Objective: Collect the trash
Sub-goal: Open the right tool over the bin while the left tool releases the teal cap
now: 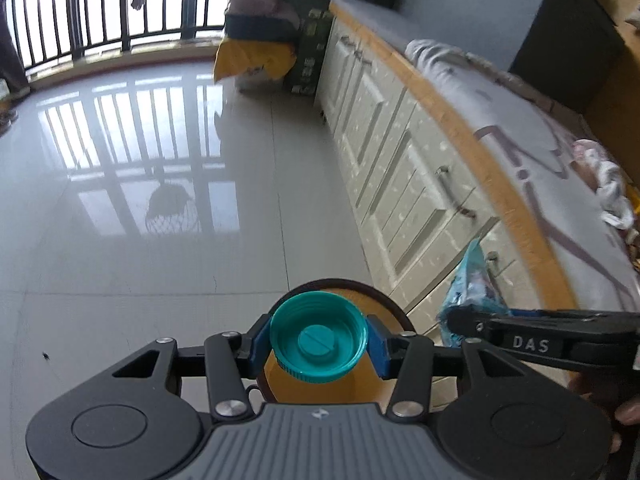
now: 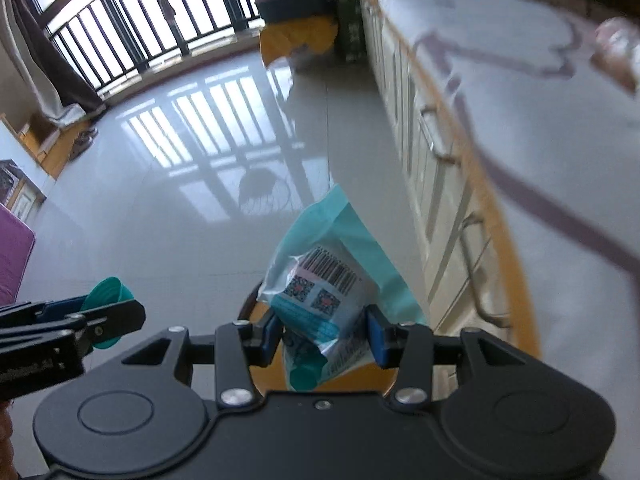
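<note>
My left gripper is shut on a teal plastic cap, its hollow side facing the camera. Right below it sits a round bin with a dark rim and orange inside. My right gripper is shut on a crumpled teal wrapper printed with a barcode and square codes. The same bin's orange inside shows under those fingers. In the left wrist view the right gripper comes in from the right with the wrapper. In the right wrist view the left gripper and the cap are at the left.
Glossy grey floor tiles stretch to a balcony railing. A long white cabinet with drawer handles runs along the right under a grey cushioned top. A yellow bag and a green box stand at its far end.
</note>
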Tool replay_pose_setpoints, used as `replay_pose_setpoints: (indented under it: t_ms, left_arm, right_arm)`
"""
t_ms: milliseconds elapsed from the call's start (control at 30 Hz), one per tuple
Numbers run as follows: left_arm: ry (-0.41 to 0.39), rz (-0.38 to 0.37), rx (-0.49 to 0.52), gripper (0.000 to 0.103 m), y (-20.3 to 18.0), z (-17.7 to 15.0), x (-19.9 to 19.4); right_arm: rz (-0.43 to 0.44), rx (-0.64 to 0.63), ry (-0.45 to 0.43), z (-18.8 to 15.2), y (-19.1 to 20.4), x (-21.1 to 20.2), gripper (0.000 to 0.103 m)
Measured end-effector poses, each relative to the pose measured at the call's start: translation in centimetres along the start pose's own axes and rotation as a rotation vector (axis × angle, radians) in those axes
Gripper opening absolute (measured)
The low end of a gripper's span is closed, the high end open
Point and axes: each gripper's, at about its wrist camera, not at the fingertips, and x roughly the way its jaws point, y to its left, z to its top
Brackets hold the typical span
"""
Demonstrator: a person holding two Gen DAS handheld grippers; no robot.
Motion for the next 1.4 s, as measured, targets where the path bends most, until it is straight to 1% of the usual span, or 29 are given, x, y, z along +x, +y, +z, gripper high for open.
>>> replay_pose_setpoints:
  t_ms: [267,433,533,700,800,933,1033,1133,1200,1233,1267,1300,1400]
  left_arm:
    - [0.059,-0.011,-0.039,0.05,0.4,-0.5,6.5]
    - [0.09,-0.022,-0.041,0.05,0.7,-1.2,10.7]
    - [0.11,-0.016,-0.033,0.05,0.9,-1.9,12.7]
    - [0.145,-0.01,0.013,0.05,0.8,-3.5,16.1]
    - [0.171,-0.011,0.04,0.05,0.6,-4.6,17.8]
    - [0.211,-0.015,0.047,0.05,0.7,-6.1,19.4]
    - [0.23,-0.023,0.04,0.05,0.9,-7.1,19.9]
    - [0.237,-0.034,0.046,0.05,0.8,-7.8,20.3]
    - [0.238,-0.046,0.05,0.05,0.6,-8.1,20.4]
    - [0.24,-0.051,0.049,0.05,0.5,-8.2,20.4]
    - [0.241,-0.054,0.048,0.05,0.5,-8.3,20.4]
    - [0.243,-0.056,0.047,0.05,0.4,-8.5,20.4]
    - [0.249,-0.06,0.047,0.05,0.3,-8.7,20.4]
  right_arm:
    - [0.01,0.059,0.124,-0.5,-1.6,7.2,0.045]
    - [0.046,0.102,0.164,-0.5,-3.0,10.1,0.045]
    - [0.045,0.114,0.184,-0.4,-3.1,11.9,0.046]
    - [0.023,0.115,0.221,-0.7,-3.7,14.7,0.046]
    - [0.009,0.09,0.246,-1.1,-3.7,16.3,0.046]
    - [0.012,0.003,0.256,-1.4,-2.9,17.6,0.047]
    - [0.011,-0.004,0.261,-1.5,-3.0,18.2,0.047]
    - [0.026,-0.011,0.243,-1.4,-3.0,18.2,0.049]
    - [0.045,-0.016,0.223,-1.5,-2.9,18.0,0.054]
    - [0.05,-0.017,0.22,-1.5,-2.8,17.9,0.059]
    - [0.049,-0.017,0.216,-1.5,-2.8,17.9,0.068]
    - [0.045,-0.021,0.212,-1.4,-2.9,17.8,0.072]
    - [0.044,-0.018,0.206,-1.4,-3.0,17.7,0.077]
